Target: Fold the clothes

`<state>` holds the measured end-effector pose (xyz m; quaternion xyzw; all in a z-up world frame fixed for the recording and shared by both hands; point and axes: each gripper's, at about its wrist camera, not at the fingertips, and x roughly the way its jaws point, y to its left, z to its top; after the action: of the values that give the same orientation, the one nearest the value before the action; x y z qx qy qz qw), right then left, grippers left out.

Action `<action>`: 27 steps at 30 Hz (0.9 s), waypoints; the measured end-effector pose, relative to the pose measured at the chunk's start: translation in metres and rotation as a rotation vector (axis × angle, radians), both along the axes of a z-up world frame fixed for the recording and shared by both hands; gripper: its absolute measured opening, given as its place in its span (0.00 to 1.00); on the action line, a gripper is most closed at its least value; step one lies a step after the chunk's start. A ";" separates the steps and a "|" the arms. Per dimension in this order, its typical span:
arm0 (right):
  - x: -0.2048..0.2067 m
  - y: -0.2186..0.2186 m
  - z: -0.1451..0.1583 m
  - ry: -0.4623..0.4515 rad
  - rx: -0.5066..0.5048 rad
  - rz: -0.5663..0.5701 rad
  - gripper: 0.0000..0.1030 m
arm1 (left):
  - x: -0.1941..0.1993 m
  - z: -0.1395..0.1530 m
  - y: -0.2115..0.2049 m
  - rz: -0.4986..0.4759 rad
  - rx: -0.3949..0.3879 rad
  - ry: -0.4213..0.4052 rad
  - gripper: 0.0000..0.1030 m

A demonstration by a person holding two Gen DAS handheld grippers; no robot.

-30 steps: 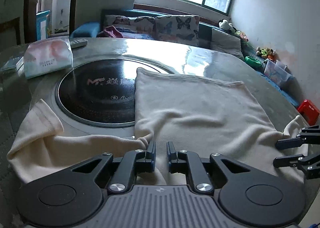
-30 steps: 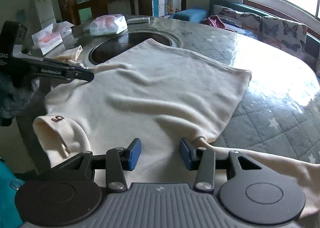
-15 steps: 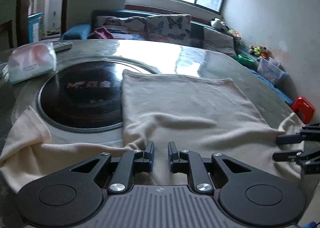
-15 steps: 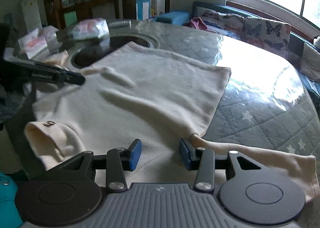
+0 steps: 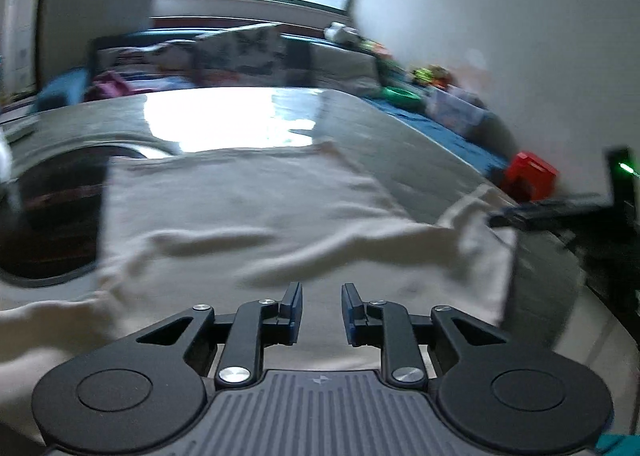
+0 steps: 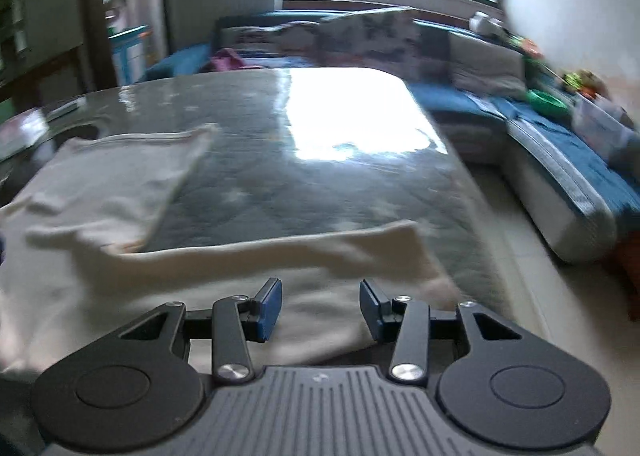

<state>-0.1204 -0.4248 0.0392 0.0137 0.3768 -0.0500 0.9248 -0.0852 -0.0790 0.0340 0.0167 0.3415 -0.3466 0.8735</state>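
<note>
Both views swung right; left hand-held gripper (image 5: pixel 320 308) opened wider.

Your right gripper (image 6: pixel 319 306) sits low over the near edge of the cream shirt (image 6: pixel 100 192), blue-padded fingers (image 6: pixel 269 304) spread apart with cloth beneath the gap, nothing between them. One long sleeve (image 6: pixel 320 248) runs across just ahead of the fingers, its cuff ending near the bench's right edge. The shirt body lies flat to the left. The bench (image 6: pixel 320 160) has a grey quilted cover with window glare. Blue sofa (image 6: pixel 560 160) beyond. Whole view is motion-blurred.
</note>
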 end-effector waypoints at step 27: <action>0.005 0.107 0.033 -0.119 0.010 0.359 0.45 | -0.017 0.012 0.029 0.110 -0.018 -0.051 0.32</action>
<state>-0.1157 -0.3178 0.0719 -0.0462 0.3182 0.1188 0.9394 -0.1021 -0.0502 0.0460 -0.0013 0.3165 -0.3008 0.8996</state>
